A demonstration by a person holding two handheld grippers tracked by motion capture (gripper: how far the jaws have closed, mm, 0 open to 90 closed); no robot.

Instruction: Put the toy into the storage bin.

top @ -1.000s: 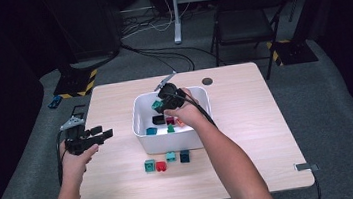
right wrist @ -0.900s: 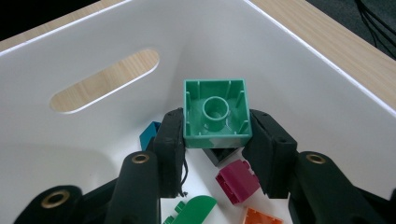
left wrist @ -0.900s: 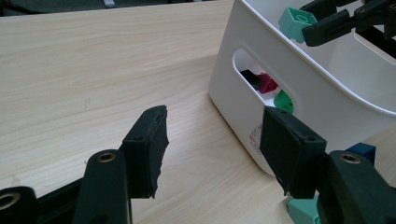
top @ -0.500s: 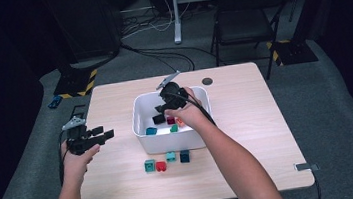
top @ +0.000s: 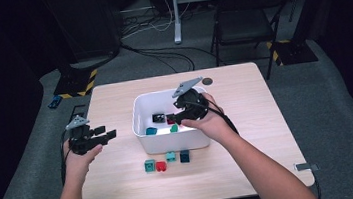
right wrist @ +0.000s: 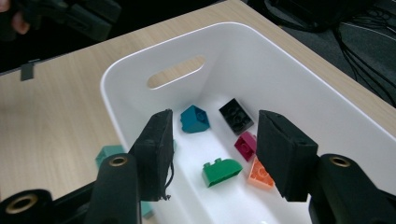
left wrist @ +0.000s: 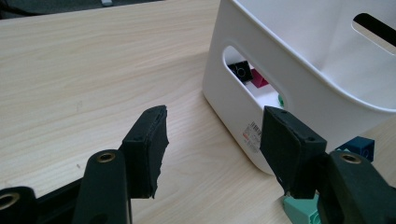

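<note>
Table: pale wood-grain top, smooth, matt. White bin on it: smooth plastic, slight sheen, paper label low on its outer wall. Bricks inside the bin, e.g. green brick and black brick: hard glossy plastic. Left gripper beside the bin: matt black jaws, rough rubbery pads, brass-looking screw inserts. Floor around the table: grey carpet-like, matt.

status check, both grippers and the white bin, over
Right gripper open, empty, over white plastic bin. Left gripper open, empty, beside bin on wooden table. Five small bricks in bin; green brick nearest. Nothing blocking.
</note>
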